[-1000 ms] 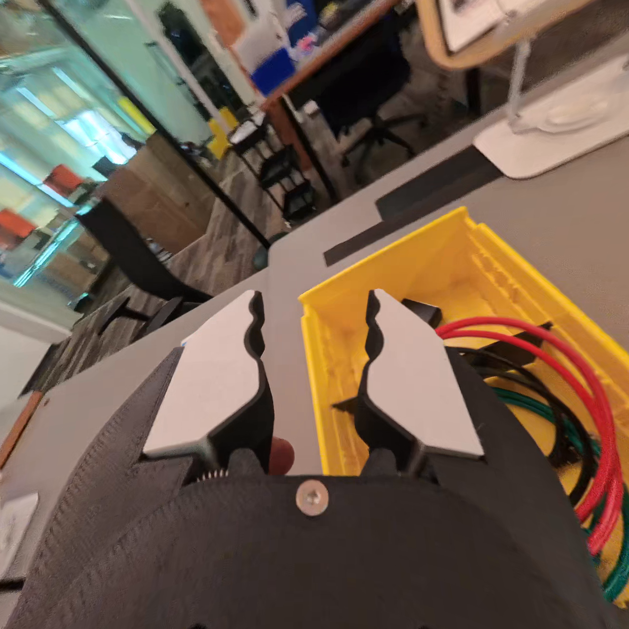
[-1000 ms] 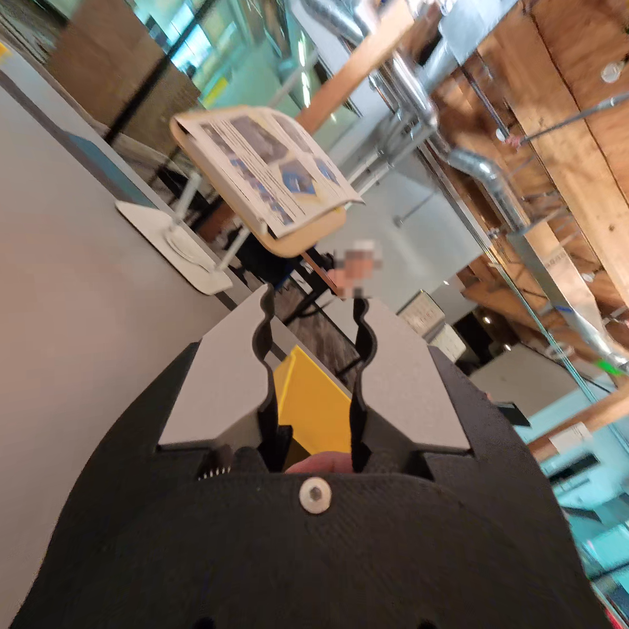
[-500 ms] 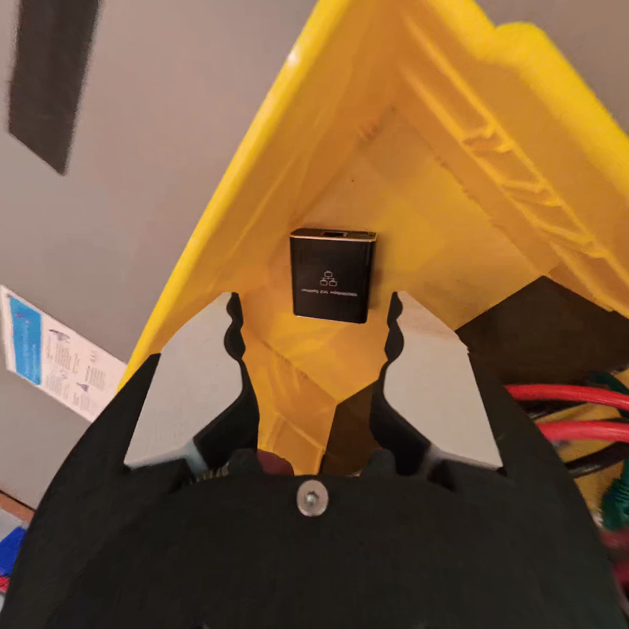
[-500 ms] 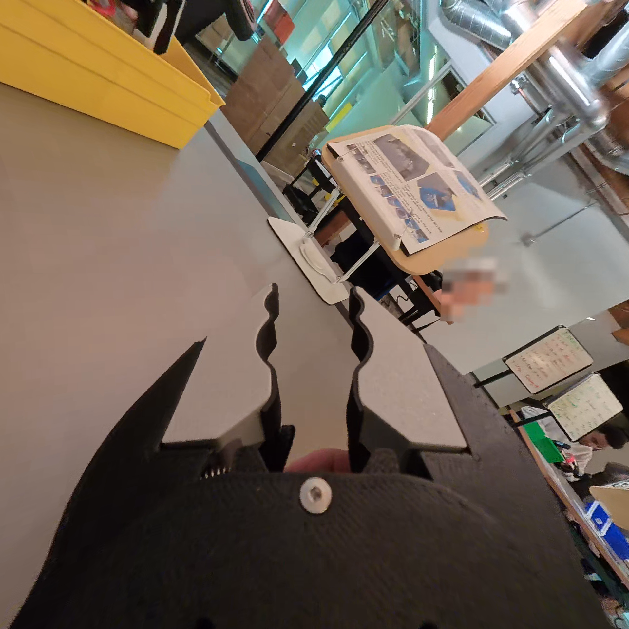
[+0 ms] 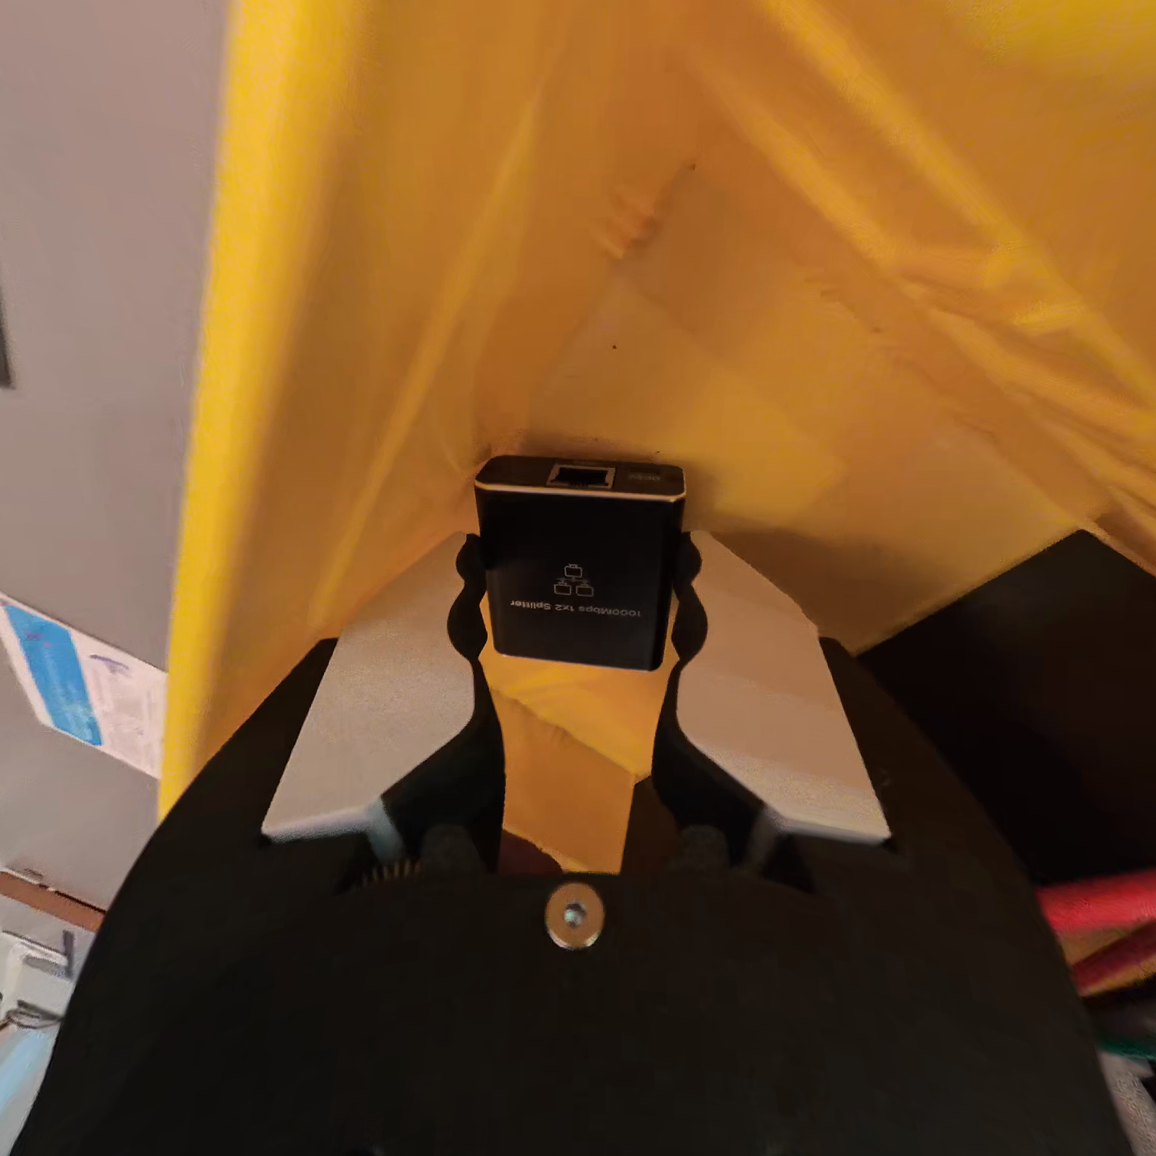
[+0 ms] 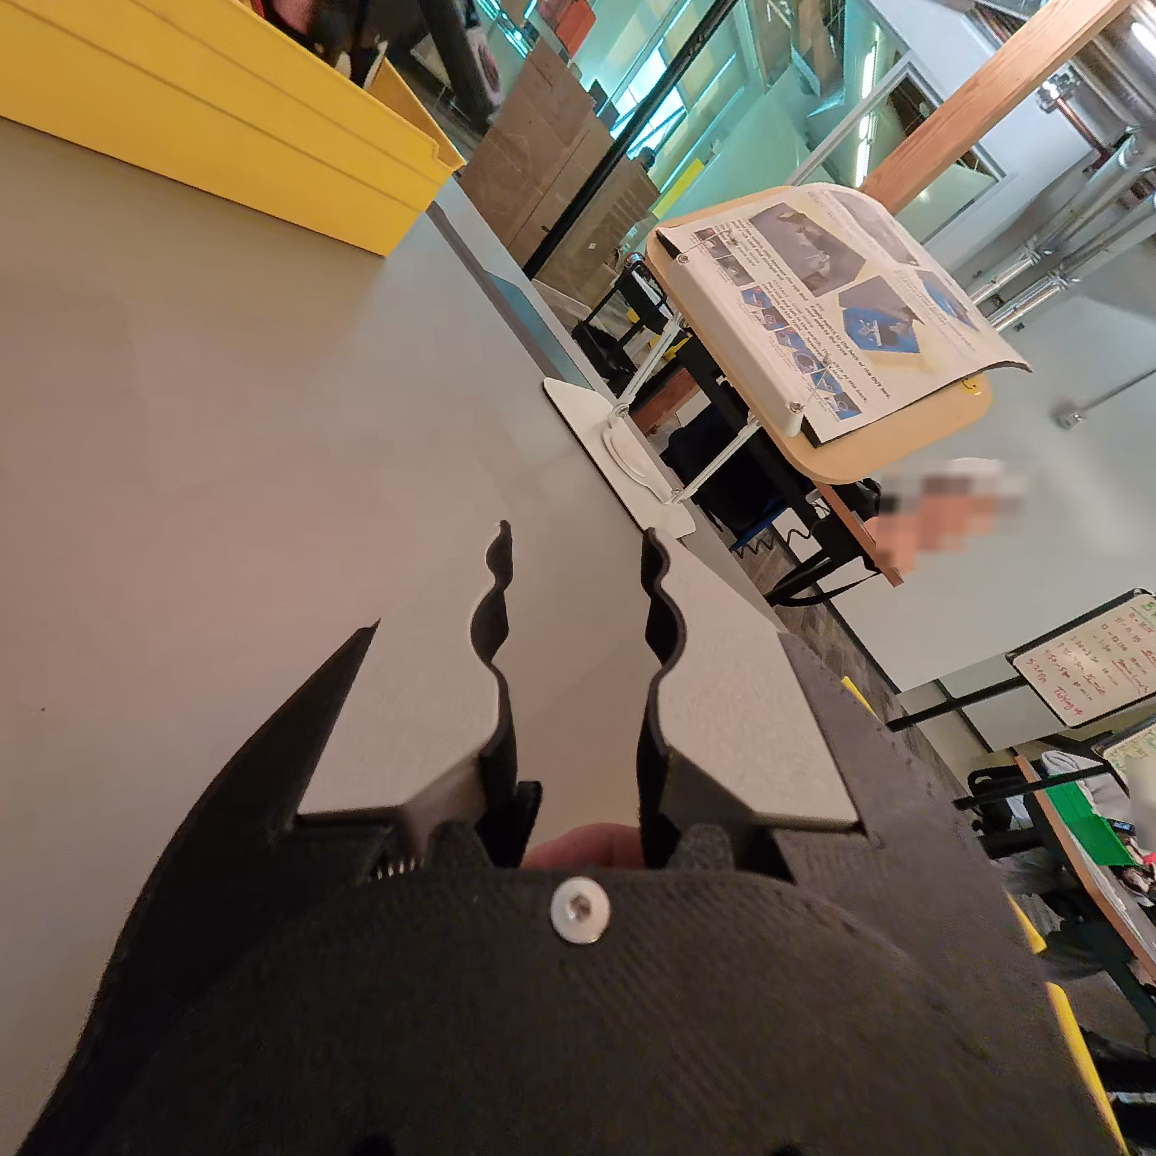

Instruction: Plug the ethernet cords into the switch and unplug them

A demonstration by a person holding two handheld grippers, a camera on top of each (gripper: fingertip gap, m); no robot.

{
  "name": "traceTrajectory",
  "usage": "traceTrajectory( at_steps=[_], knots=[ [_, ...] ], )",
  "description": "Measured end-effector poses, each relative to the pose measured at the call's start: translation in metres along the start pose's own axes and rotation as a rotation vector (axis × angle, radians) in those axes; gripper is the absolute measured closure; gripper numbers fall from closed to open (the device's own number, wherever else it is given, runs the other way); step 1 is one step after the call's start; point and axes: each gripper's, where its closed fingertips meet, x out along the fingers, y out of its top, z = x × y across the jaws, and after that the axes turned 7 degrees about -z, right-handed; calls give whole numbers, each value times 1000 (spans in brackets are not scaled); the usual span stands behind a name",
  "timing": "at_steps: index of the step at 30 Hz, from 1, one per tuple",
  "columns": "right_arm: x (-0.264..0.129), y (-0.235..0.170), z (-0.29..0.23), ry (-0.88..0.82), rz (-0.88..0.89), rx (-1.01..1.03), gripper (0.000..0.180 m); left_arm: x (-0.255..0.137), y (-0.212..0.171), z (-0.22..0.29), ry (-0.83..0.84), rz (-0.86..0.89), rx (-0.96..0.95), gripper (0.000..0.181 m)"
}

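A: Where is the switch found relative to the left claw?

B: One small black switch (image 5: 578, 572) is seen between the two fingers of the left claw (image 5: 578, 563), both fingertips pressed against its sides, so it appears clasped. It sits in a corner of the yellow bin (image 5: 388, 250), one port facing the bin's far wall.

A: What is counted beside it?

B: Red cords (image 5: 1101, 916) are glimpsed at the right edge; their number cannot be told through the blur.

A: Is writing borne?

B: A white icon and a printed line are carried on the switch's top face.

A: And the right claw?

B: The right claw (image 6: 575, 550) is held released over the grey counter (image 6: 250, 438), nothing between its fingers. Farther off, one document stand (image 6: 832, 338) is seen at the counter's edge.
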Motion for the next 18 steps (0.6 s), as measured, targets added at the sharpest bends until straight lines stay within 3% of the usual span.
traceTrajectory(
  at_steps=[4, 9, 14, 18],
  knots=[
    [1, -1, -1, 7, -2, 9, 140, -37, 2, -9, 91, 97, -15, 123],
    [1, 0, -2, 11, -1, 12, 141, -125, 24, 2, 302, 324, 25, 123],
    [2, 1, 0, 5, -4, 22, 141, -189, 88, 87, 359, 498, 253, 123],
    [4, -2, 3, -4, -8, 23, 141, -184, 144, 176, 324, 505, 472, 123]
  ],
)
